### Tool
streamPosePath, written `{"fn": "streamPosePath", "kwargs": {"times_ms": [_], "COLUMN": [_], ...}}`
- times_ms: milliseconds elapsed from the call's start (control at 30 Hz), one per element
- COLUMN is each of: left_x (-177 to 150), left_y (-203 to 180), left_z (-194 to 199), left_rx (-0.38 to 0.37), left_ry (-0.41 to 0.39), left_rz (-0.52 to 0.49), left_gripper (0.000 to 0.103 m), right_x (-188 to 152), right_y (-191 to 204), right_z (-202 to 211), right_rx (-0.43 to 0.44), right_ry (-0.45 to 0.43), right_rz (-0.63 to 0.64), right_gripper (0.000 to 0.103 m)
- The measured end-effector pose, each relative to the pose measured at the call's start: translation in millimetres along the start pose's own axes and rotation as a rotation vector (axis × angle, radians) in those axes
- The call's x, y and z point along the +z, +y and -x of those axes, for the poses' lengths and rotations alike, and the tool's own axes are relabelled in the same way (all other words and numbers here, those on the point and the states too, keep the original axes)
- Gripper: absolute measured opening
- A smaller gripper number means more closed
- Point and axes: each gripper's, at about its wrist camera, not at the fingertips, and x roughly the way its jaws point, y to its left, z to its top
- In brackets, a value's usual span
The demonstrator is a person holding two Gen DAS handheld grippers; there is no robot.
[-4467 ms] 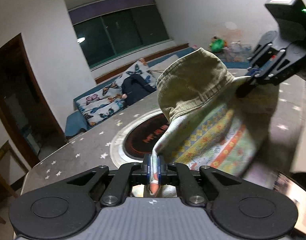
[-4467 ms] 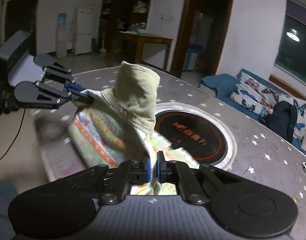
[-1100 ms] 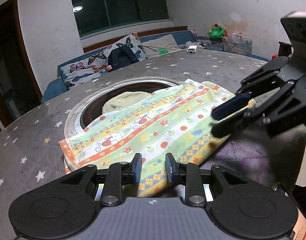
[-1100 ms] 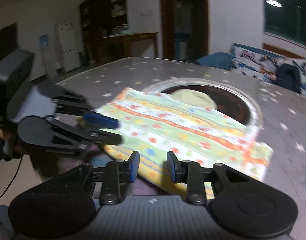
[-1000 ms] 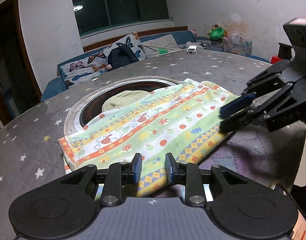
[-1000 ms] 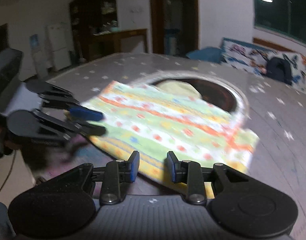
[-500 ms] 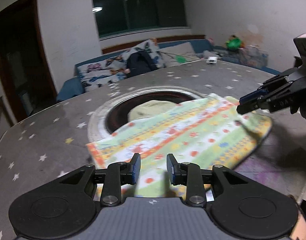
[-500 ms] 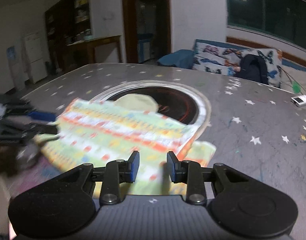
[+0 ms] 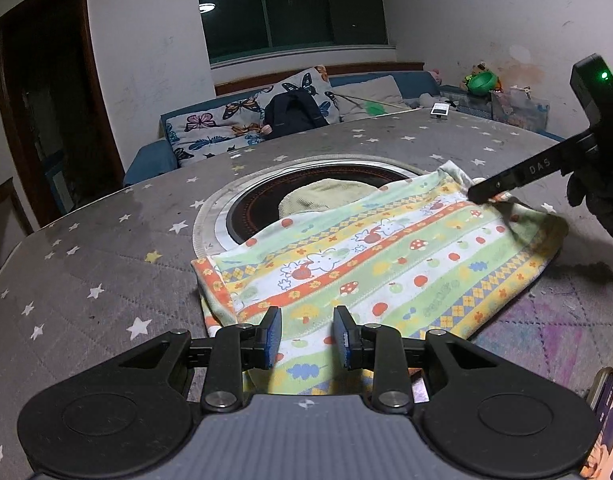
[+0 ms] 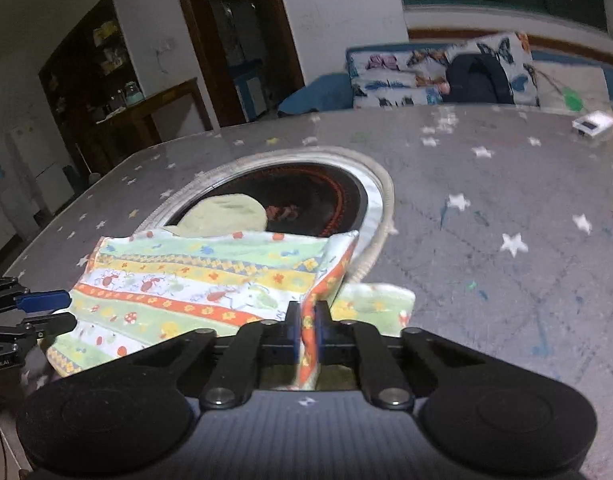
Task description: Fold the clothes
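A striped, cartoon-print garment (image 9: pixel 386 264) lies flat on the grey star-patterned table (image 9: pixel 86 248), with a khaki corduroy part (image 9: pixel 326 196) sticking out over the dark round inset. My left gripper (image 9: pixel 307 338) is open just above the garment's near edge. My right gripper (image 10: pixel 307 330) is shut on the garment's orange-trimmed corner (image 10: pixel 326 280), lifting it a little. In the left wrist view the right gripper (image 9: pixel 476 196) pinches the far right corner. The open left gripper (image 10: pixel 54 312) shows at the left edge of the right wrist view.
A dark round inset (image 9: pixel 306 192) with a pale rim sits in the middle of the table. A small white device (image 9: pixel 440 110) lies at the far edge. A butterfly-print sofa (image 9: pixel 234 120) stands behind. A phone (image 9: pixel 606 412) shows at lower right.
The garment was held up by both grippers, then laid flat and released. Within the last half second my right gripper moved to the garment's far corner and shut on it.
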Motion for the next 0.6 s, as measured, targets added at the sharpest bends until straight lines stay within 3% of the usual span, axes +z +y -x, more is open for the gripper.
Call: {"fn": "streamPosePath", "kwargs": {"times_ms": [200,267,433,600], "left_x": [-3,-4,-4,2], "left_y": [3,4,6,8], "left_z": [3,3,1,6], "left_rx": [-0.02,-0.032,-0.05,-0.052], "left_ry": [0.0,0.0,0.006,0.007], "left_rz": [-0.014,-0.018,-0.021,-0.041], "left_gripper": [0.031,0.031,0.031,0.031], "right_x": [6,0,-18,-10], "right_y": [10,11,-11,-2], "right_z": [46,55,29,31], "right_rx": [0.029,0.02,-0.01,-0.06], "right_ry": [-0.101,-0.094,0.002,-0.031], "right_rz": [-0.018,-0.017,-0.085,-0.027], "right_gripper": [0.005,0.005,0.006,0.016]}}
